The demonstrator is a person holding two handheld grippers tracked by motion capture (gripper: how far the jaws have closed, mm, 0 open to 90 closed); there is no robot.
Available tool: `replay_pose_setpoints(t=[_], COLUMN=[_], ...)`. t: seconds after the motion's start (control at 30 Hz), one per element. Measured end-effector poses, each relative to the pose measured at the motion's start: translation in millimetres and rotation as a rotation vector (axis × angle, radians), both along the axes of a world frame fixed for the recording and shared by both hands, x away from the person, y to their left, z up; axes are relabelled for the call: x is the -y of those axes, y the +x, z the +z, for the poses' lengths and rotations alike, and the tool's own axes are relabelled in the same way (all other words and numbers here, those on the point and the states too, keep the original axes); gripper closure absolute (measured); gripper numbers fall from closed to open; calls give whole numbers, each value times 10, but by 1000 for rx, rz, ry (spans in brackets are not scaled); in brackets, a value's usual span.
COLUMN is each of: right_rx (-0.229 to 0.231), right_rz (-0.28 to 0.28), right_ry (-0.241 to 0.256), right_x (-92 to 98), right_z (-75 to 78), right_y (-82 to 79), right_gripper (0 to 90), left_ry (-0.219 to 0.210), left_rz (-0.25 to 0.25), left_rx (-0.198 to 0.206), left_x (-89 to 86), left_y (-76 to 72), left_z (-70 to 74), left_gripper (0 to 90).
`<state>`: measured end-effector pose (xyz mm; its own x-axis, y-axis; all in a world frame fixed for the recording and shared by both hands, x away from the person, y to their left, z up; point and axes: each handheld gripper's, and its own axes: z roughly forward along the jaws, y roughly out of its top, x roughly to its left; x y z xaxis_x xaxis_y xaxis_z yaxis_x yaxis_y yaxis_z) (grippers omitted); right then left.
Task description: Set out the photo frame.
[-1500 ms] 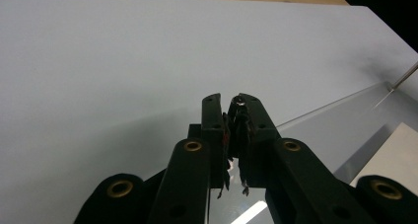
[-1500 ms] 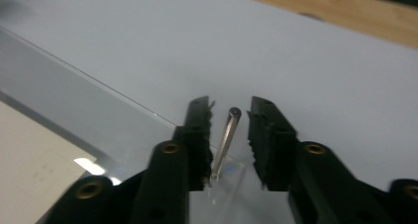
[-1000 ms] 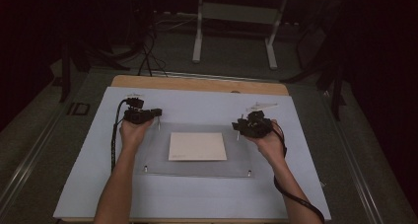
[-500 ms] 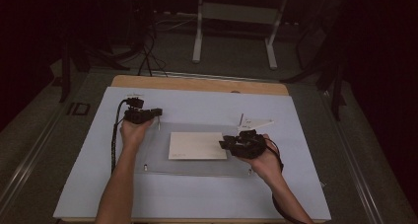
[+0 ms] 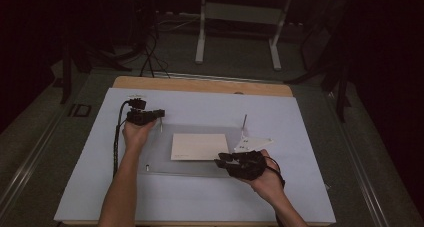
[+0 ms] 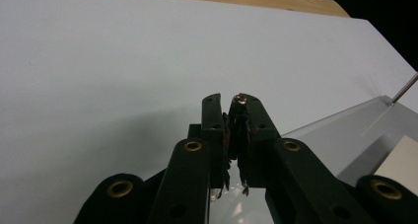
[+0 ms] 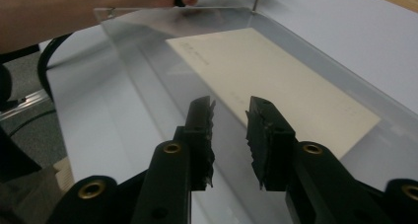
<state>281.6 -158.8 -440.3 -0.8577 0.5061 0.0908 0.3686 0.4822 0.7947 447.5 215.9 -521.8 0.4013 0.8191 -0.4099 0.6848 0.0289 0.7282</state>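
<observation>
I held my left gripper (image 5: 159,113) at the far left corner of the clear acrylic plate (image 5: 160,157). In the left gripper view its jaws were pressed together on a small metal pin (image 6: 240,98), whose round head showed between the tips. My right gripper (image 5: 220,162) was low over the near right part of the plate. In the right gripper view its jaws stood apart with nothing between them, just above the clear surface. The cream paper sheet (image 5: 199,146) lay flat under the plate, near its middle, and in the right gripper view it lay just beyond the jaw tips. A thin metal post (image 5: 244,121) stood upright at the far right corner of the plate. Everything rested on the big white sheet (image 5: 300,187) that covered the wooden table (image 5: 200,84).
</observation>
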Motion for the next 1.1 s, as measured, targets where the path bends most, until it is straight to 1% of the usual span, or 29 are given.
replay_pose_setpoints(t=[0.03,0.07,0.13,0.23,0.27,0.3,0.33,0.4,0.43,0.57,0.6,0.67,0.73,0.83,0.93,1.0,1.1], right_rx=[0,7,8,23,23,23,32,37,49,51,50,50,45,38,57,55,70], right_rz=[0,4,12,3,-4,-4,-13,-15,-22,-12,0,0,4,-6,-28,-41,-57], right_ry=[0,4,11,28,36,36,48,47,49,50,52,52,36,9,-18,-15,-24], right_x=[0,-6,-10,-20,-21,-21,-24,-24,-29,-37,-46,-50,-74,-102,-144,-163,-192], right_z=[0,-22,-42,-88,-105,-105,-144,-152,-183,-214,-241,-255,-335,-441,-510,-538,-561], right_y=[0,-55,-93,-173,-198,-198,-259,-270,-319,-377,-416,-433,-478,-479,-453,-430,-414], right_gripper=[717,736,755,782,800,800,845,859,896,899,900,900,900,900,900,900,900], left_ry=[0,3,2,-1,-1,-1,1,6,8,7,7,7,6,3,10,14,12], left_rz=[0,0,-1,0,1,1,0,-2,-1,0,0,1,1,-1,-8,-8,-8], left_rx=[0,-2,-5,-6,-6,-6,-11,-14,-16,-19,-20,-21,-21,-24,-26,-27,-28], left_x=[0,2,3,3,5,5,5,6,10,10,10,13,14,10,11,12,12], left_y=[0,4,7,10,11,11,13,18,21,28,29,31,32,34,39,40,40], left_z=[0,3,4,1,1,1,4,9,13,12,12,13,11,10,17,19,18], left_gripper=[831,831,831,831,830,831,830,831,832,831,832,832,831,831,830,830,829])
